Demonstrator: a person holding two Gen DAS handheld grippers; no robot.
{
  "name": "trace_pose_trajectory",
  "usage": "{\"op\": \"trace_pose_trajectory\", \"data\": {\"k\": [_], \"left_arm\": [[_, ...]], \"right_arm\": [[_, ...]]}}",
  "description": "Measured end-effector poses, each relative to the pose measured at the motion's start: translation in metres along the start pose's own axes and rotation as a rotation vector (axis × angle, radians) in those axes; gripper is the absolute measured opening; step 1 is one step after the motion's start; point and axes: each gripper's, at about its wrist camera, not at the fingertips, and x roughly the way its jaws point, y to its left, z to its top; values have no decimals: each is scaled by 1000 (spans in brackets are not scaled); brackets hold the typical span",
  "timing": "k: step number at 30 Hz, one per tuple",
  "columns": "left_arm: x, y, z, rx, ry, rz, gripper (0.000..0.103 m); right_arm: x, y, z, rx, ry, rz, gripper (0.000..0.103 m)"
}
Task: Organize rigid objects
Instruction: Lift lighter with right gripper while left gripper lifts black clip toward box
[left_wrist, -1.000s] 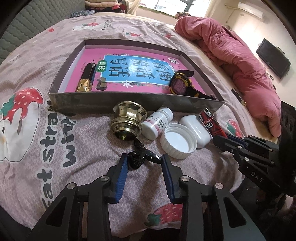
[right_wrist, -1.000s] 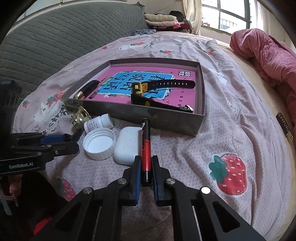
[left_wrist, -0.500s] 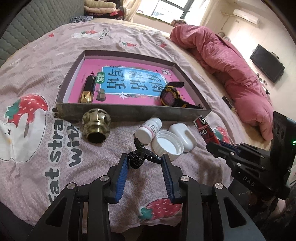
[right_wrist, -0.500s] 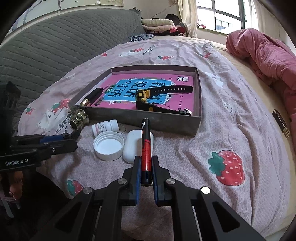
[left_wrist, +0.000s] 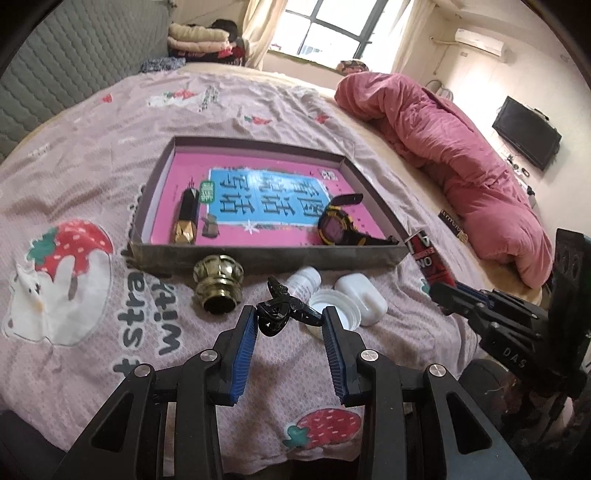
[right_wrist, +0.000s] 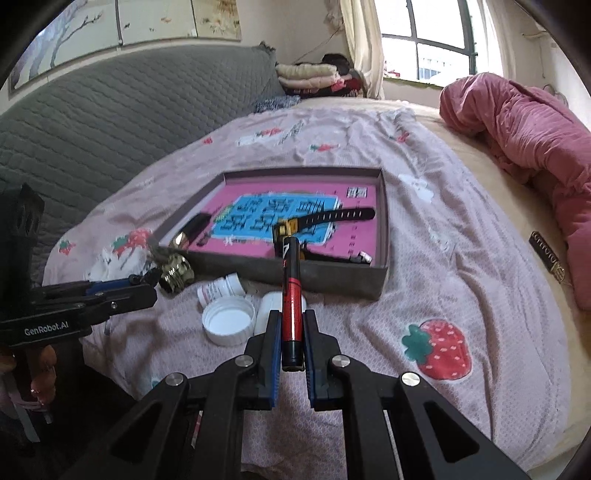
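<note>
My left gripper (left_wrist: 289, 312) is shut on a black claw clip (left_wrist: 282, 314), lifted clear of the bedsheet. My right gripper (right_wrist: 291, 314) is shut on a red and black marker (right_wrist: 291, 295) that points forward toward the tray's near wall. The shallow grey tray (left_wrist: 266, 254) holds a pink book, a black and gold lipstick (left_wrist: 186, 218) and a yellow and black watch (left_wrist: 336, 229). In front of the tray lie a brass knob (left_wrist: 218, 288), a white pill bottle (left_wrist: 304, 280), a white cap (left_wrist: 336, 310) and a white case (left_wrist: 360, 295).
A rose-pink duvet (left_wrist: 461, 147) is heaped along the right of the bed. A grey quilted headboard (right_wrist: 110, 122) rises at the left, with folded clothes (right_wrist: 310, 74) stacked by the window. A person's hand (right_wrist: 40, 373) grips the left tool.
Both grippers have risen with the clip and the marker still in them. The tray and the loose things on the sheet now sit farther below.
</note>
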Motion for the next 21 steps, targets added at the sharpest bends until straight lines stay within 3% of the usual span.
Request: {"op": "trace_pose_trajectory", "data": {"k": [21], "left_arm": [[-6, 5, 13, 35, -92, 24, 37]], "right_arm": [[-10, 14, 17, 4, -82, -26, 11]]}}
